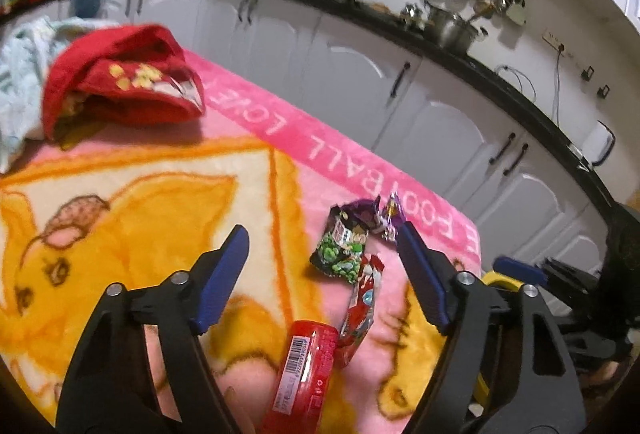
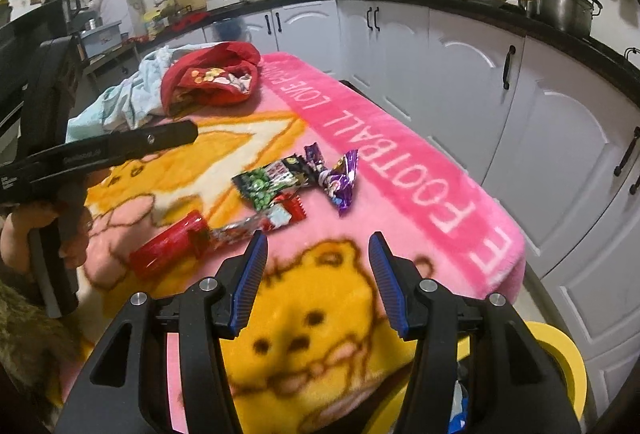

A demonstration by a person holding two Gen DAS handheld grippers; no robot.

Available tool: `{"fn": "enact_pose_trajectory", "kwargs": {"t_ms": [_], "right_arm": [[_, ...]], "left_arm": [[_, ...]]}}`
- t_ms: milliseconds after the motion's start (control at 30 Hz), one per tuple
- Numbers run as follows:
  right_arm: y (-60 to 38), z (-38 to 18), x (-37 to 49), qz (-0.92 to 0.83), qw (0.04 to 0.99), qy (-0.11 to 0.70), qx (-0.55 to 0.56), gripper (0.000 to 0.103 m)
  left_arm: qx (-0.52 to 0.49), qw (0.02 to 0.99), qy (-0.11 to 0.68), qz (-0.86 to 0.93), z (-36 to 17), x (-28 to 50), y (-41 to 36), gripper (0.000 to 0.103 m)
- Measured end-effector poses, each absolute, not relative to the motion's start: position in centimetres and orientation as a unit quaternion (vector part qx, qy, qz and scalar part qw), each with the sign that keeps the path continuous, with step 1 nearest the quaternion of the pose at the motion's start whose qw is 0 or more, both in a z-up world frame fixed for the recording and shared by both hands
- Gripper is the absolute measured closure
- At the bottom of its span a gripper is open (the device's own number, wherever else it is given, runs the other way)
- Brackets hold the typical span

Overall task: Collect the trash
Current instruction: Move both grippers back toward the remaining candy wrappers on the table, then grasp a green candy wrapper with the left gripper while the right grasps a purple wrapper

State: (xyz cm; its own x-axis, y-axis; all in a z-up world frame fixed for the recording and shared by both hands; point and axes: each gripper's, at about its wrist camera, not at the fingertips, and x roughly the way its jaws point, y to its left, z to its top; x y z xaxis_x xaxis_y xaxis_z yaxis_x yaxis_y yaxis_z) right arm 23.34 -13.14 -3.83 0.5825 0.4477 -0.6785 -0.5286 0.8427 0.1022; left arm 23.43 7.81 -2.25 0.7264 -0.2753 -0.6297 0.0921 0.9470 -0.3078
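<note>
Trash lies on a pink and yellow cartoon blanket (image 1: 120,202): a green and black snack wrapper (image 1: 344,250) (image 2: 268,182), a purple wrapper (image 1: 372,212) (image 2: 340,182), a red and silver wrapper (image 1: 360,310) (image 2: 272,220) and a red can (image 1: 306,370) (image 2: 168,248) on its side. My left gripper (image 1: 322,234) hovers open over the pile, the green wrapper between its blue fingers but untouched. The right gripper (image 2: 318,238) is open and empty, just short of the wrappers, above the bear print.
A red cloth (image 1: 120,82) and a pale blue cloth (image 1: 20,74) are heaped at the blanket's far end. A yellow bin (image 2: 560,354) stands below the near right corner. White cabinets (image 2: 460,66) under a black counter run along the right.
</note>
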Motion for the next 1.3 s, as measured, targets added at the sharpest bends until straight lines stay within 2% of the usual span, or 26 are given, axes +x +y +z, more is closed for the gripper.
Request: {"fn": "enact_pose_trajectory", "kwargs": {"t_ms": [333,567,733,800,833,900,967,1067,1300], "right_arm": [[-11.9,-6.1,28.9,0.252,0.884,0.391,-0.047,0.052],[-10.9,-7.8,32.8,0.254,0.872,0.417,-0.015,0.054],[-10.3,-8.7,34.8,0.264,0.859,0.438,0.005,0.067],[-10.2,-9.0,35.1,0.269,0.855,0.444,0.007,0.087],[-10.2,-9.0,35.1,0.270,0.854,0.445,0.005,0.092],[-10.2,-9.0,35.0,0.272,0.854,0.443,0.003,0.092],[-10.2,-9.0,34.8,0.273,0.857,0.438,-0.002,0.094],[-10.3,-8.8,34.3,0.269,0.861,0.432,-0.005,0.095],[-11.7,-7.6,32.1,0.260,0.877,0.403,-0.014,0.095]], "left_arm": [[-0.155,0.876,0.431,-0.149,-5.5,28.0,8.2,0.045],[-0.164,0.857,0.462,-0.159,-7.3,29.9,8.2,0.050],[-0.163,0.848,0.474,-0.170,-8.1,30.5,7.6,0.059],[-0.159,0.845,0.480,-0.173,-8.5,30.6,7.3,0.068],[-0.155,0.844,0.483,-0.172,-8.7,30.7,7.2,0.072],[-0.140,0.846,0.487,-0.166,-9.0,30.8,7.1,0.090],[-0.142,0.846,0.486,-0.168,-9.1,30.7,7.2,0.096],[-0.128,0.851,0.481,-0.166,-8.9,30.3,7.2,0.101],[-0.125,0.879,0.439,-0.140,-6.8,28.7,8.1,0.102]]}}
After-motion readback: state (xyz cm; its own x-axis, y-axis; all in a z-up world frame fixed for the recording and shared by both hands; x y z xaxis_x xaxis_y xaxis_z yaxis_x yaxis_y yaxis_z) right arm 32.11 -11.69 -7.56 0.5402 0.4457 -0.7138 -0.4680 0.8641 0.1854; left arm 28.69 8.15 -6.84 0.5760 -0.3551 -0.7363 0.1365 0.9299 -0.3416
